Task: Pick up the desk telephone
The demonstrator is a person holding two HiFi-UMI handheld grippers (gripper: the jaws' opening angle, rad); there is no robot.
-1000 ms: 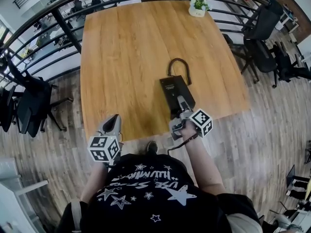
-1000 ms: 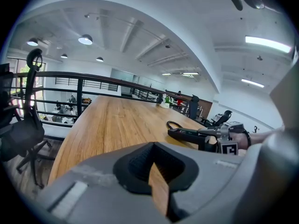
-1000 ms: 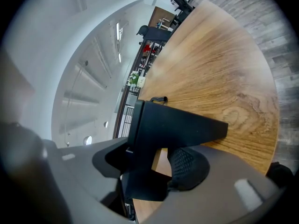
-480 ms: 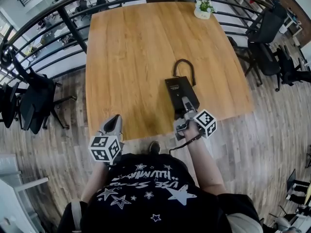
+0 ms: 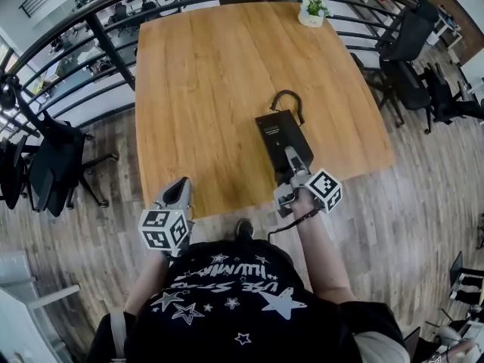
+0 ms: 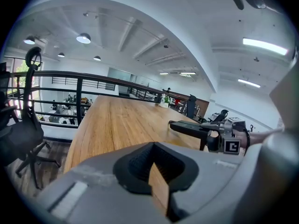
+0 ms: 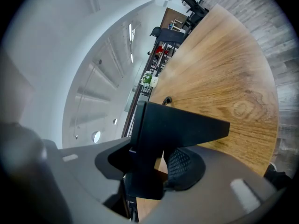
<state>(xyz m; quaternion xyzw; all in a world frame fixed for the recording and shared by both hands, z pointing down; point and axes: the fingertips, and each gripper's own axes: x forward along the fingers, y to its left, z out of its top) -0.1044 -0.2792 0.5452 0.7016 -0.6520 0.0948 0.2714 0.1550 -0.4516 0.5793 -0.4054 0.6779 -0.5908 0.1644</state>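
The black desk telephone (image 5: 278, 133) is near the wooden table's (image 5: 204, 74) front right edge, its cord (image 5: 286, 97) curling behind it. My right gripper (image 5: 291, 163) is shut on its near end; the jaws have just been closing on it. In the right gripper view the telephone (image 7: 177, 127) fills the space between the pads. From the left gripper view the telephone (image 6: 191, 129) is held above the tabletop by the right gripper (image 6: 223, 140). My left gripper (image 5: 178, 190) hovers at the front left edge, shut on nothing.
A small potted plant (image 5: 311, 9) stands at the table's far right corner. A black railing (image 5: 113, 48) runs along the left and far sides. Office chairs stand at right (image 5: 404, 48) and left (image 5: 45, 161).
The right gripper has risen a little with the telephone in it, and the phone's near end has come up off the table. The left gripper has barely shifted.
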